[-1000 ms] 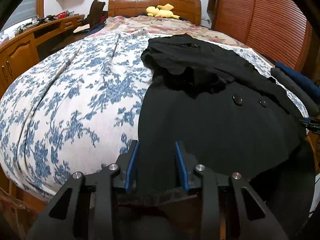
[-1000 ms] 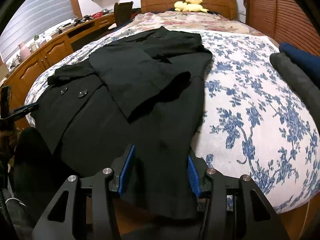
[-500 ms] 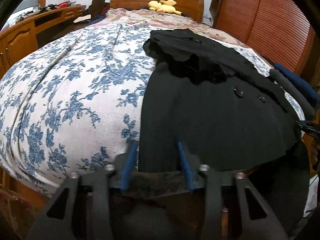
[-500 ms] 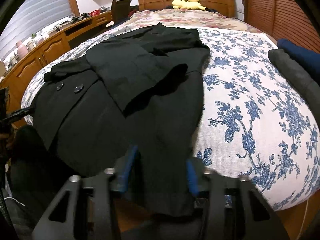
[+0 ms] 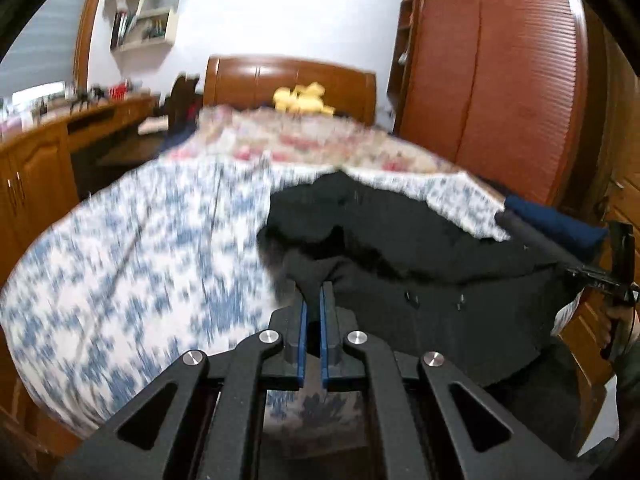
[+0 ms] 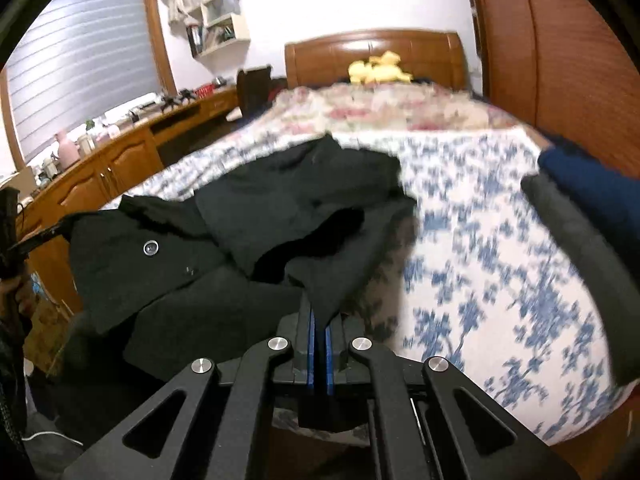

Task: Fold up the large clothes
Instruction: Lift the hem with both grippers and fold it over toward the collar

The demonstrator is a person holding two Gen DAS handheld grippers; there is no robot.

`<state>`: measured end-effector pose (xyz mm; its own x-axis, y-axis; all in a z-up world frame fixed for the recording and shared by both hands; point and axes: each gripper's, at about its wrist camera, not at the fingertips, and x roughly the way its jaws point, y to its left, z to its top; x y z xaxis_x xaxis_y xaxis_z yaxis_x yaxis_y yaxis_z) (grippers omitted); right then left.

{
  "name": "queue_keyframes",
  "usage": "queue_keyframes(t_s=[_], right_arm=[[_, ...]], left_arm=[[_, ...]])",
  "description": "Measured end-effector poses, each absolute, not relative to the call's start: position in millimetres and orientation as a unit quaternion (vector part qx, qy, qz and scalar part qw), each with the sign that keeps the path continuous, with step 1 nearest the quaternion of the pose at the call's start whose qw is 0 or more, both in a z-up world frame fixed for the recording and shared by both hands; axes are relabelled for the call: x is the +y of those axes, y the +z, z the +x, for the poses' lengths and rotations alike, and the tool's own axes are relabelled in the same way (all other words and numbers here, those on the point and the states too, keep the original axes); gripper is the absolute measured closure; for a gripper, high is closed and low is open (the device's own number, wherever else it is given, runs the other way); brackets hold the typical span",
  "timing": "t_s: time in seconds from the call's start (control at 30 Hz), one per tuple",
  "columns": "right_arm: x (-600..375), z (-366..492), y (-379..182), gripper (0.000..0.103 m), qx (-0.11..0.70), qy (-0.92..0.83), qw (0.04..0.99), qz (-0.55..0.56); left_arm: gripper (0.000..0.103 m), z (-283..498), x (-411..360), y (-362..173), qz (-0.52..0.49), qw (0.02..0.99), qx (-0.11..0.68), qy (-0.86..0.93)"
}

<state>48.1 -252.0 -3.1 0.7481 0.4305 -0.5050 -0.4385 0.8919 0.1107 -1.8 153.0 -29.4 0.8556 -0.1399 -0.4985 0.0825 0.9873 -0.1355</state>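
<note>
A black coat (image 5: 432, 264) with buttons lies on the bed's blue floral bedspread (image 5: 132, 264). My left gripper (image 5: 313, 300) is shut on the coat's bottom hem at its left corner and holds it lifted off the bed. My right gripper (image 6: 319, 316) is shut on the hem at the coat's right corner (image 6: 332, 280), also lifted. The coat (image 6: 248, 216) hangs bunched between the two grippers, its upper part still resting on the bed. The view is blurred by motion.
Rolled dark grey and navy clothes (image 6: 584, 216) lie on the bed's right side. A yellow plush toy (image 5: 302, 100) sits by the wooden headboard (image 5: 288, 80). A wooden desk (image 6: 120, 152) runs along the left, a wardrobe (image 5: 520, 80) on the right.
Both grippers have shut on the coat's bottom hem and lifted it up off the bed edge. The hem rose and the coat bunched; both views tilted upward.
</note>
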Motion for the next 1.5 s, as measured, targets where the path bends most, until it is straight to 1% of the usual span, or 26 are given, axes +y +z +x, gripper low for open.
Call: queue_keyframes(t_s=[0.13, 0.33, 0.5, 0.57, 0.73, 0.97, 1.13, 1.5], right_arm=[[-261, 18, 24, 0.1, 0.241, 0.238, 0.941, -0.009], [-274, -30, 61, 0.1, 0.195, 0.233, 0.952, -0.041], [-290, -67, 73, 0.1, 0.165, 0.237, 0.957, -0.041], [-294, -72, 68, 0.1, 0.163, 0.235, 0.957, -0.045], [-296, -47, 34, 0.1, 0.192, 0.248, 0.949, -0.031], [-290, 0, 23, 0.1, 0.203, 0.258, 0.944, -0.021], [-266, 44, 19, 0.1, 0.205, 0.251, 0.945, -0.037], [-219, 134, 12, 0.1, 0.204, 0.217, 0.953, -0.055]], left_arm=[[0.098, -18, 148, 10, -0.042, 0.971, 0.226, -0.063], [0.098, -40, 135, 64, -0.027, 0.98, 0.177, -0.09], [0.098, -57, 129, 85, -0.018, 0.984, 0.147, -0.097], [0.098, -58, 129, 82, -0.017, 0.985, 0.147, -0.092], [0.098, -33, 140, 55, -0.038, 0.979, 0.182, -0.08], [0.098, 8, 138, 25, -0.025, 0.975, 0.212, -0.058], [0.098, 44, 140, 8, -0.023, 0.973, 0.225, -0.045], [0.098, 133, 136, -5, -0.01, 0.974, 0.226, -0.025]])
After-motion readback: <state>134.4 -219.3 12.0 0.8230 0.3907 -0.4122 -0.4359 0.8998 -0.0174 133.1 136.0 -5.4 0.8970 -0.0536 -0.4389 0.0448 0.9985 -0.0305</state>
